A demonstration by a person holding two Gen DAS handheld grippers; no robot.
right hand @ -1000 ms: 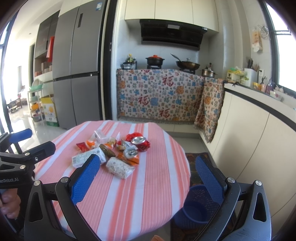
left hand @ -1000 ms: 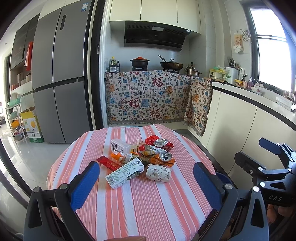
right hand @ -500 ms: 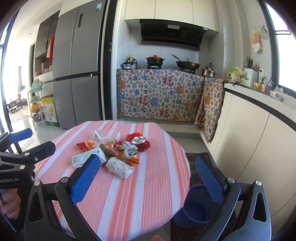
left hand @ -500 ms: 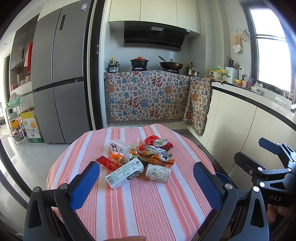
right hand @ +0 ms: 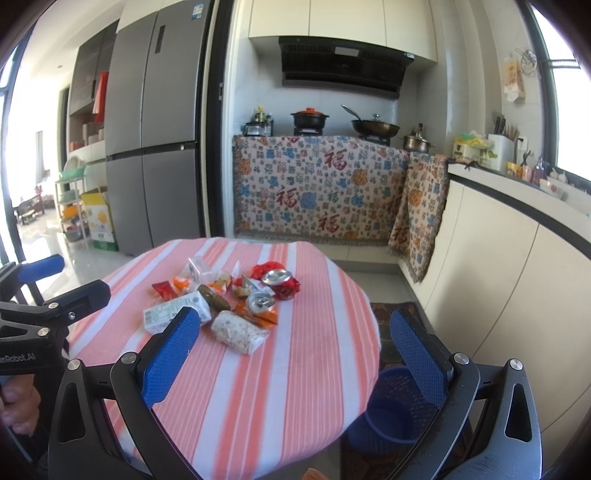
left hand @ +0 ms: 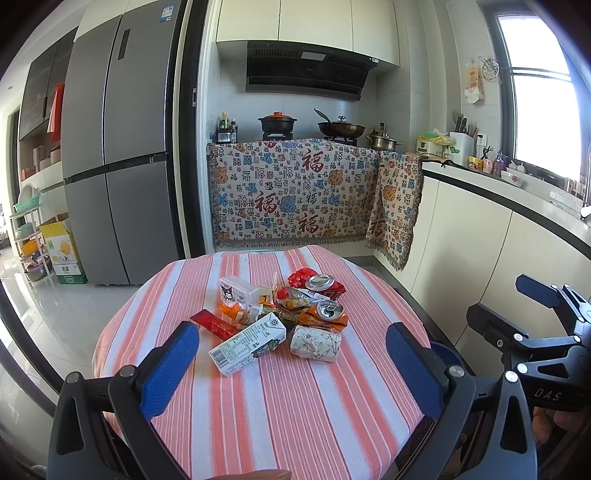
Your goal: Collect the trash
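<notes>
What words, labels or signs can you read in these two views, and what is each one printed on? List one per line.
"福": patterned cloth over the stove counter, repeated.
"DAS": right gripper body, left wrist view.
"enRobot.AI", cut off at the edge: left gripper body, right wrist view.
Milk carton, fridge sticker: print too small.

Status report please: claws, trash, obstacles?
Left claw open, empty. Right claw open, empty. Trash pile untouched on table; blue bin beside it. Path clear.
</notes>
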